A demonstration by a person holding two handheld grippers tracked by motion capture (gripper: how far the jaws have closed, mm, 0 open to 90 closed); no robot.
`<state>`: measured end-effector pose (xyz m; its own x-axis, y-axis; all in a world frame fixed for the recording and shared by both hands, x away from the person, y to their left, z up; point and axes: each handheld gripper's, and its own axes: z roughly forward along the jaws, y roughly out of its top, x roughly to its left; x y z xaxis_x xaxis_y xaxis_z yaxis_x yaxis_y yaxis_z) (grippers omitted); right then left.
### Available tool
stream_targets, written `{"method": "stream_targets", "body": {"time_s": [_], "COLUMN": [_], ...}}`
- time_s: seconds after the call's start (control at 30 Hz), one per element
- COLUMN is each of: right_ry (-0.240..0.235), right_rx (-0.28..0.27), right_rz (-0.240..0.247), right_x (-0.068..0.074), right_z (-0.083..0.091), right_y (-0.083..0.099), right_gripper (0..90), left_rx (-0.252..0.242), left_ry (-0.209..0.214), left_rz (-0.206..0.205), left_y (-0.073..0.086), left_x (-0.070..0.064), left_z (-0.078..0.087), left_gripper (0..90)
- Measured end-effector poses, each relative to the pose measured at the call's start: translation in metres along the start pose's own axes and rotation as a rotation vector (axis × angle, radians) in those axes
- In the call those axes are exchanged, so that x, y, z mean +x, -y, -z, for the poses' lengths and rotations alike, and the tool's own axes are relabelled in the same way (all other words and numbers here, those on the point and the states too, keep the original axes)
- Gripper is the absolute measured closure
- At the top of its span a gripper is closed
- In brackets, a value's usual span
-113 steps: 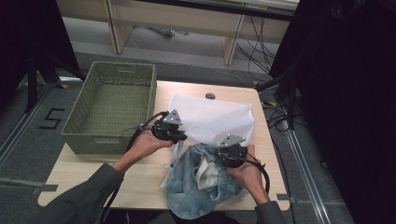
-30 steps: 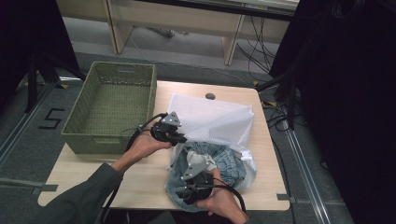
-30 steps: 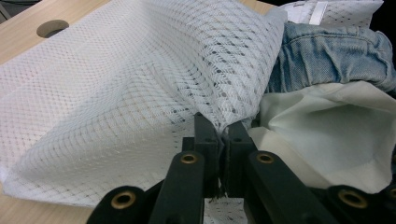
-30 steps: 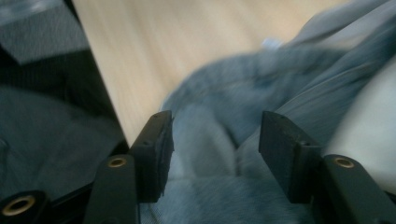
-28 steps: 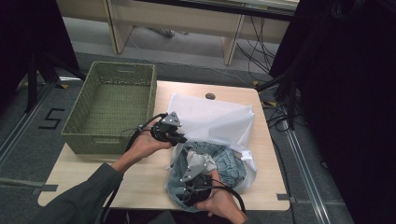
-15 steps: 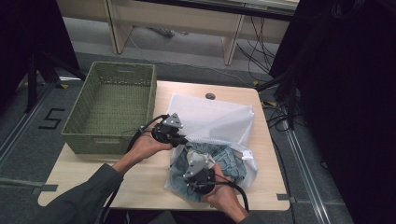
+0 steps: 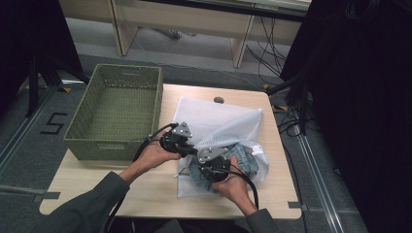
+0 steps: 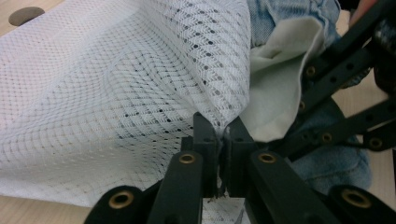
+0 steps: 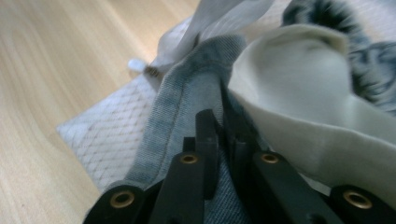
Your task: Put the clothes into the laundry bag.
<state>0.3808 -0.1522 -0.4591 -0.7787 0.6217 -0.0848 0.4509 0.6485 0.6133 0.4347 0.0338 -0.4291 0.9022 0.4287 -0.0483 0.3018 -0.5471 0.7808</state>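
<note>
A white mesh laundry bag [image 7: 218, 121] lies across the wooden table [image 7: 97, 187]. A blue denim garment [image 7: 243, 162] sits partly inside the bag's open near end. My left gripper [image 7: 193, 149] is shut on the bag's edge and holds it lifted; in the left gripper view the mesh bag [image 8: 140, 93] drapes over the left gripper [image 8: 219, 135]. My right gripper [image 7: 211, 164] is shut on the denim garment [image 9: 187, 102] at the bag's mouth, beside its pale pocket lining [image 9: 303, 93]. The right gripper [image 9: 219, 128] pinches a denim fold.
A green woven basket [image 7: 97, 148] stands on the table's left side, close to the left hand. A small dark round object [image 7: 218, 100] lies at the table's far edge. Bare wood stretches along the front left.
The right hand came in from the table's near edge and moved forward, carrying the denim further into the bag's mouth. The left gripper kept its hold on the bag's edge, nearly still.
</note>
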Motion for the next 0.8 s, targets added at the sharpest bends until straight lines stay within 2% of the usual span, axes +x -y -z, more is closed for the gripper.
{"method": "stream_targets", "body": {"time_s": [0.1,0.13,0.17,0.2,0.23,0.3,0.33,0.37,0.4,0.43,0.47,0.5,0.53,0.57,0.6,0.63,0.67,0.7,0.73,0.77,0.8], "right_ry": [-0.001,-0.001,-0.001,0.000,0.007,0.002,0.000,0.012,0.012,0.017,0.018,0.001,0.010,0.005,0.010,0.018,0.017,0.015,0.017,0.012,0.009], "right_rx": [-0.004,-0.004,0.012,-0.002,-0.008,0.003,0.005,-0.014,-0.012,-0.018,-0.018,0.000,-0.003,-0.005,-0.005,-0.021,-0.022,-0.022,-0.026,-0.016,-0.012], "right_rz": [-0.005,-0.005,0.005,-0.003,0.006,0.006,0.001,-0.004,-0.011,0.005,-0.003,-0.016,-0.008,-0.021,-0.015,-0.012,-0.013,-0.011,-0.027,-0.019,-0.029], "right_x": [0.000,0.000,0.000,0.001,0.001,0.000,0.000,0.000,0.000,-0.002,-0.001,-0.002,-0.002,-0.001,-0.002,-0.002,-0.003,-0.003,-0.003,-0.004,-0.003], "right_z": [-0.002,-0.002,-0.001,-0.003,-0.003,-0.002,-0.001,-0.003,-0.003,-0.003,-0.003,-0.001,-0.002,-0.002,-0.001,-0.003,-0.003,-0.003,-0.003,-0.002,-0.002], "right_y": [0.002,0.002,0.002,0.002,0.002,0.002,0.002,0.002,0.002,0.002,0.002,0.001,0.001,0.001,0.001,0.002,0.002,0.002,0.002,0.001,0.001], "right_gripper": [86.2,86.2,86.2,86.1,86.0,86.0,86.0,85.9,85.9,85.9,85.9,85.8,85.8,85.8,85.8,85.8,85.8,85.7,85.7,85.7,85.8], "left_rx": [-0.003,-0.001,-0.022,-0.022,-0.035,-0.012,-0.012,0.004,0.024,0.044,0.078,0.096,0.120,0.153,0.160,0.160,0.167,0.182,0.187,0.207,0.208], "left_ry": [-0.030,-0.045,-0.052,-0.046,-0.040,-0.029,-0.020,-0.009,0.007,0.018,0.034,0.041,0.042,0.044,0.046,0.046,0.047,0.042,0.037,0.032,0.031], "left_rz": [-0.008,-0.022,-0.005,-0.007,0.013,0.006,0.032,0.034,0.036,0.035,0.017,0.003,-0.006,-0.036,-0.043,-0.018,-0.026,-0.053,-0.046,-0.087,-0.072], "left_y": [0.004,0.006,0.010,0.014,0.020,0.031,0.039,0.046,0.054,0.058,0.062,0.063,0.065,0.066,0.068,0.070,0.071,0.070,0.071,0.070,0.071], "left_x": [-0.005,-0.008,-0.014,-0.019,-0.026,-0.035,-0.042,-0.048,-0.055,-0.060,-0.066,-0.068,-0.071,-0.071,-0.072,-0.075,-0.075,-0.073,-0.073,-0.069,-0.069], "left_z": [0.008,0.013,0.018,0.023,0.026,0.032,0.032,0.032,0.029,0.026,0.021,0.017,0.012,0.008,0.002,-0.005,-0.008,-0.013,-0.015,-0.017,-0.019], "left_gripper": [75.5,75.5,73.2,69.3,66.6,63.1,60.6,57.8,56.3,53.6,51.1,46.9,44.5,40.7,39.2,39.3,39.1,39.1,40.6,42.0,43.4]}}
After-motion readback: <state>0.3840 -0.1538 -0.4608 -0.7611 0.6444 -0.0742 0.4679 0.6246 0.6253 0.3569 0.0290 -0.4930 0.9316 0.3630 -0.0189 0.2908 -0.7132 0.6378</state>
